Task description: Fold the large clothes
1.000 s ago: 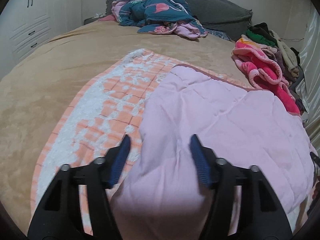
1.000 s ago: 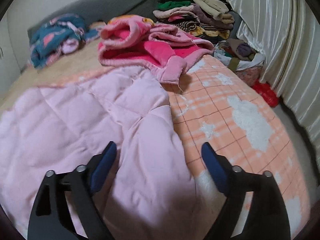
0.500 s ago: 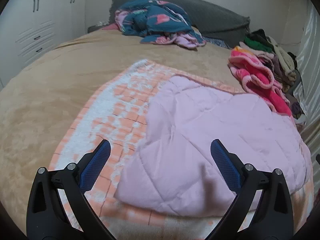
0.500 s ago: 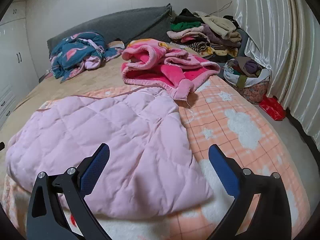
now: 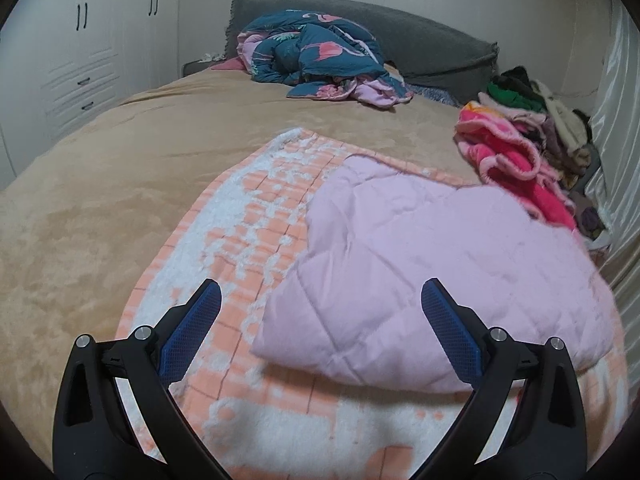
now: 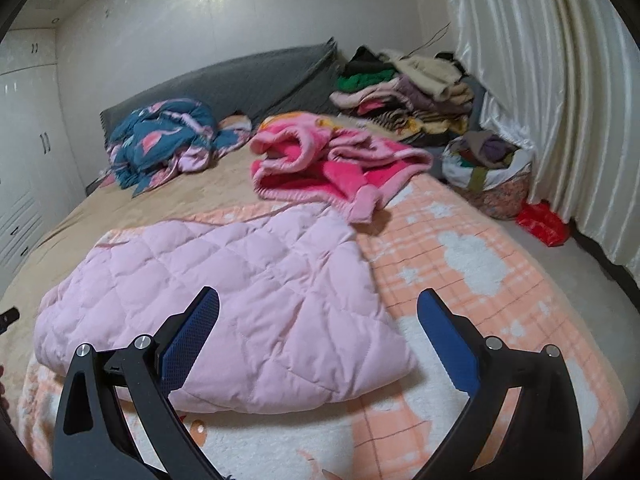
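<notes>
Both pairs of jaws stand wide apart with nothing between the pads. Those of the left gripper [image 5: 320, 312] have just been opening, and those of the right gripper [image 6: 318, 316] opened a little further too. Each hangs above the near edge of the bed [image 5: 100, 200], clear of the cloth.

The pink quilted jacket [image 5: 432, 272] lies folded just ahead of the jaws, on an orange-and-white checked blanket [image 5: 256, 216]. In the left view it sits ahead and toward the right jaw; in the right view, ahead and toward the left jaw. Beyond it lie a bright pink fleece garment [image 6: 332, 164] and, farther back, a stack of folded clothes [image 6: 404, 92]. A teal flamingo-print quilt [image 5: 316, 60] is crumpled by the headboard.

The jacket looks light, puffy and soft, so it will likely sag and spring back from a crease rather than hold it. Its smooth shell may slip between the pads. A hold on a thick folded edge or near corner, one in each pair of jaws, looks safest; pinching a single layer risks pulling the fold open.
</notes>
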A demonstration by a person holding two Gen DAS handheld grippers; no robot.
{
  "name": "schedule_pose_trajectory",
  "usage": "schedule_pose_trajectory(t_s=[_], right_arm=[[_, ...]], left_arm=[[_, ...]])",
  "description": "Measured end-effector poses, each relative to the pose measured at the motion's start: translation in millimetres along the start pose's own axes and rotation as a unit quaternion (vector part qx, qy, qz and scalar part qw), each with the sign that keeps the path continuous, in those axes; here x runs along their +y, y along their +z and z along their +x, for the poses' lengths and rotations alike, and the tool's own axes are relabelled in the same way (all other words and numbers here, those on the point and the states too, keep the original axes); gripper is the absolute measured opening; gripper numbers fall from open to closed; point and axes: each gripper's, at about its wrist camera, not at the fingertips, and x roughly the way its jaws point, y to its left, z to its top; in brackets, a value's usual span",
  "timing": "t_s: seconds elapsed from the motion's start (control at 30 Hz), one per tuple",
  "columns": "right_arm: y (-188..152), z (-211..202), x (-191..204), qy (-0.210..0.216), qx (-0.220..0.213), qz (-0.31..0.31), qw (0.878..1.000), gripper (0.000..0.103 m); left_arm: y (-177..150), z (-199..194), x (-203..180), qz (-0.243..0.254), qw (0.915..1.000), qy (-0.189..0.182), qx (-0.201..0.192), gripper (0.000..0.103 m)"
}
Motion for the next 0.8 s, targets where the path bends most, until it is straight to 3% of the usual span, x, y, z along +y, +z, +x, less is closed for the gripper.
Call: schedule_pose_trajectory(t_s=[0.6, 0.8], right_arm=[[-50.7, -4.6, -16.0, 0.007, 0.045, 0.031, 0.998, 0.099], [-69.8, 5.5, -22.7, 0.03, 0.075, 0.072, 0.994, 0.099]], left_arm=[[-38.6, 3.4, -8.0, 0.02, 0.9993, 0.001, 0.03, 0.094], [-54.3, 14.6, -6.9, -0.018, 0.9973, -0.03, 0.065, 0.094]])
